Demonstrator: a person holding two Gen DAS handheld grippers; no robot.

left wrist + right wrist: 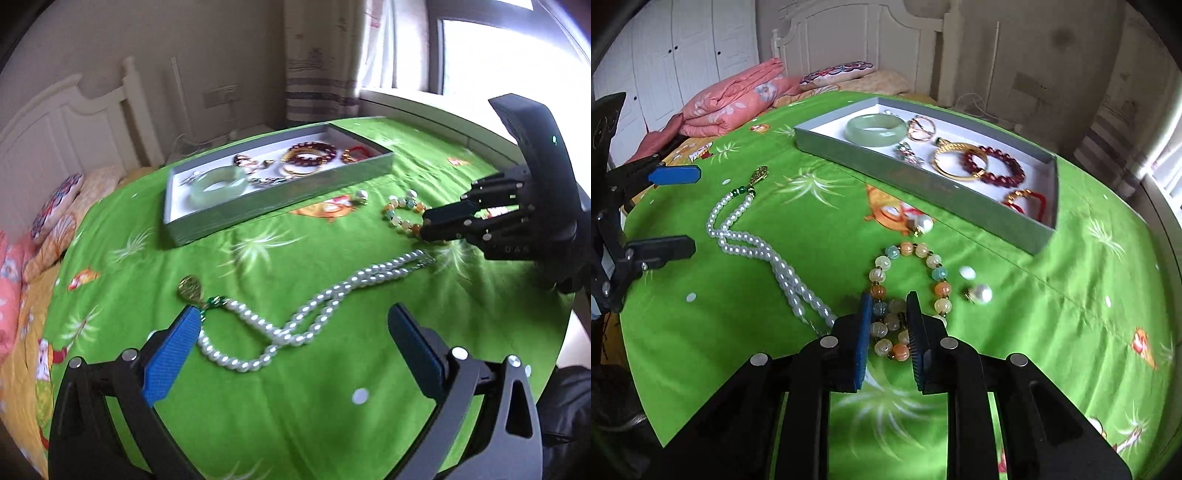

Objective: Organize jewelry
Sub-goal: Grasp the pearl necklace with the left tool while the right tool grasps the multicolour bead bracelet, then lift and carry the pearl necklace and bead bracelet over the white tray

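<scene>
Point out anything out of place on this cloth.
Four pieces lie loose on the green cloth outside the grey tray: the pearl necklace, two pearl earrings, and the multicoloured bead bracelet, which the right gripper is pinching.

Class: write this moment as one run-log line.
right tool: shut on beaded bracelet | left tool: open over pearl necklace | tray: holds bangles

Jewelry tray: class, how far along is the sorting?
Done: a jade bangle, gold bangle and red bracelets lie in the tray. In hand: right gripper jaws closed on the bead bracelet. Left: pearl necklace and two pearl earrings on the cloth.
</scene>
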